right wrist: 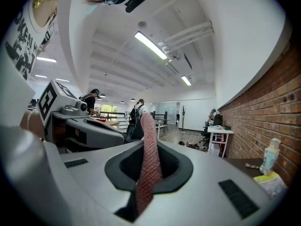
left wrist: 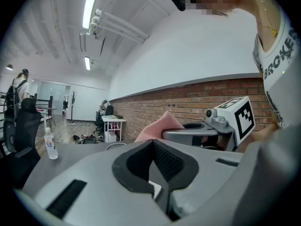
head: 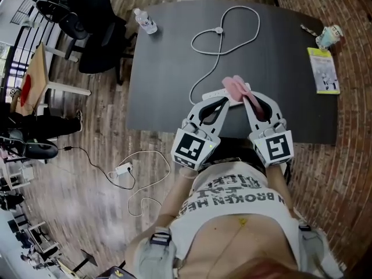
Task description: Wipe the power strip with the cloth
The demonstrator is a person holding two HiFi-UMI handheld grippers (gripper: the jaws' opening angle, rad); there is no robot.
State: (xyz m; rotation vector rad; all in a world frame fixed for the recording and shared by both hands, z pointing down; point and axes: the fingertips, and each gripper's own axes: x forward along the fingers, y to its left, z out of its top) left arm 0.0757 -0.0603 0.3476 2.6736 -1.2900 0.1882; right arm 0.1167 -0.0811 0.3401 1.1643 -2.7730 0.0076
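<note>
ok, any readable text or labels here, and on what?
"BROKEN": on the shirt, upside down in head view; other words unreadable.
yellow leaflet: print too small.
water bottle label: too small.
marker cubes: patterns only, no words.
cloth, power strip: no print seen.

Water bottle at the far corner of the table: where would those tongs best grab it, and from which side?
Probably mid-body, coming in level from the person's side. The water bottle stands upright near the far left corner of the table, so its round sides can be pinched from there, and nothing stands close around it. The small cap on top offers less to hold.
</note>
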